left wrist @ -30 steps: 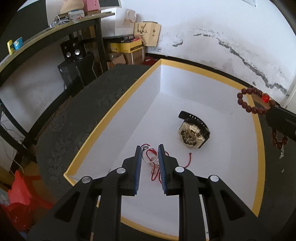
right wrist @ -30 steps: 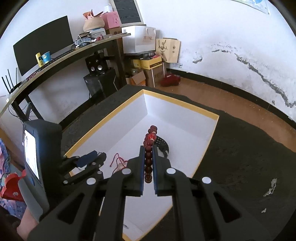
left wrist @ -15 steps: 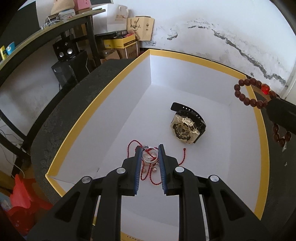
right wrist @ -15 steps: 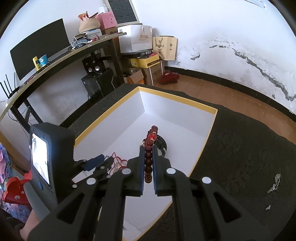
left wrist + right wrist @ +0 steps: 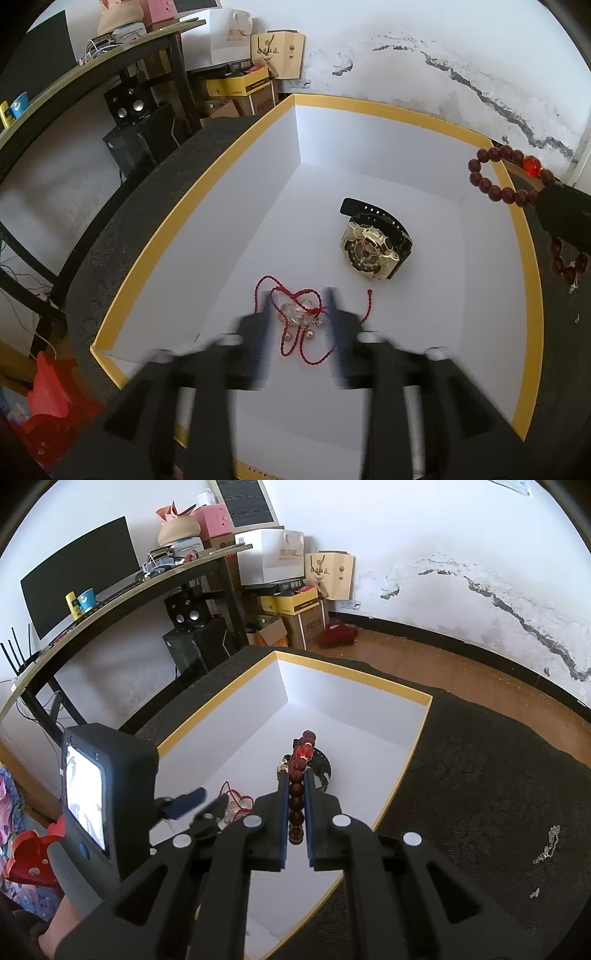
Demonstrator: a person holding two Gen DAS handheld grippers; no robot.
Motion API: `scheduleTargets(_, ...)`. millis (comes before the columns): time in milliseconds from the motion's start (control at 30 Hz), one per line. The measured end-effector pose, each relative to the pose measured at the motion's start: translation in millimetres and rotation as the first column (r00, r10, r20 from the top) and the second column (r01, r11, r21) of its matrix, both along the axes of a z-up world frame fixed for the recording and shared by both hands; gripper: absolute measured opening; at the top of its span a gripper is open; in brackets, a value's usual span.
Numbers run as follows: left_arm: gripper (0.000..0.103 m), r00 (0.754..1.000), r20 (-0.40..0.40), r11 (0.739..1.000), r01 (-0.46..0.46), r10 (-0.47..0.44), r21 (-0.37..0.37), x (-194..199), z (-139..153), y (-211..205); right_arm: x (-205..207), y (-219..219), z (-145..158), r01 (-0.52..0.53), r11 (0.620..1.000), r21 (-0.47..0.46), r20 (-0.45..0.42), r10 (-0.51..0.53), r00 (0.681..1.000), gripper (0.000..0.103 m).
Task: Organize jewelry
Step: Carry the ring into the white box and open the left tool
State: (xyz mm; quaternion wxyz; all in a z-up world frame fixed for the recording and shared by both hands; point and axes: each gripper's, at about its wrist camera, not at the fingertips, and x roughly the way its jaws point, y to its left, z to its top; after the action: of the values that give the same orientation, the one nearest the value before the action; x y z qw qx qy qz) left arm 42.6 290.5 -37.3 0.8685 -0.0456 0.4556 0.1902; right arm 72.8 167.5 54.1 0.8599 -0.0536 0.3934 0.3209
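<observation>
Left wrist view: the left gripper (image 5: 297, 306) is smeared by motion, its jaws parted and holding nothing. Between and just below its fingertips, the red cord (image 5: 291, 325) with a clear charm and small round bells lies on the white floor of the box (image 5: 155, 236), which has a yellow rim. The watch (image 5: 373, 245), gold-faced with a black strap, rests on the box floor further in, apart from the cord. At the right edge the bead bracelet (image 5: 491, 184), dark red with one bright red bead, hangs above the box's right rim, pinched in the right gripper. The box sits on a dark patterned cloth (image 5: 129, 206). Behind stand a desk (image 5: 110, 70), a speaker (image 5: 129, 105), a yellow carton (image 5: 236, 86) and a brown paper bag (image 5: 277, 55); their print is too small to read. Some lettering on the box's near rim is cut off and unreadable.

Right wrist view: the right gripper (image 5: 295, 775) is clamped on the bracelet (image 5: 297, 794), whose beads run in a line between the blue pads and stick out past the tips, over the box (image 5: 406, 760). The watch (image 5: 321, 766) shows just behind the beads. To the left, the left gripper (image 5: 201, 801) reaches into the box beside the cord (image 5: 234, 801), its body carrying a small lit screen (image 5: 83, 797). On the desk (image 5: 122, 594) stand a monitor (image 5: 74, 587) and a white bag (image 5: 273, 555) with orange print that I cannot make out.
</observation>
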Motion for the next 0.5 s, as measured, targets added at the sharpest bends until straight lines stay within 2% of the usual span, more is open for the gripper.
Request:
scheduleTargets(33,0.086,1.000,0.007,1.000,-0.011,0.011,0.019,-1.1,2.4,-1.0,0.1,0.0,0.0,-0.001,1.000,0.001,-0.001,0.001,1.000,0.008)
scheduleTargets(67,0.092,0.999,0.029,0.999,-0.016,0.015,0.039,-3.2,7.1,-2.7,0.2,0.3,-0.3,0.000,1.000,0.001,-0.003,0.000,1.000,0.008)
scheduleTargets(167,0.092,0.999,0.034,0.999,0.012,-0.013,0.047,-4.8,11.5,-5.7,0.0,0.4,-2.4,-0.001,1.000,-0.002,-0.003,0.001,1.000,0.008)
scheduleTargets(267,0.092,1.000,0.025,1.000,0.014,-0.014,0.013,-7.2,9.8,-3.9,0.2,0.7,-3.6,-0.001,1.000,-0.005,-0.005,0.001,1.000,0.008)
scheduleTargets(500,0.092,0.999,0.034,1.000,0.019,-0.018,-0.013,-15.7,15.9,2.0,0.5,8.1,-8.7,-0.018,0.999,-0.049,-0.006,0.018,1.000,0.008)
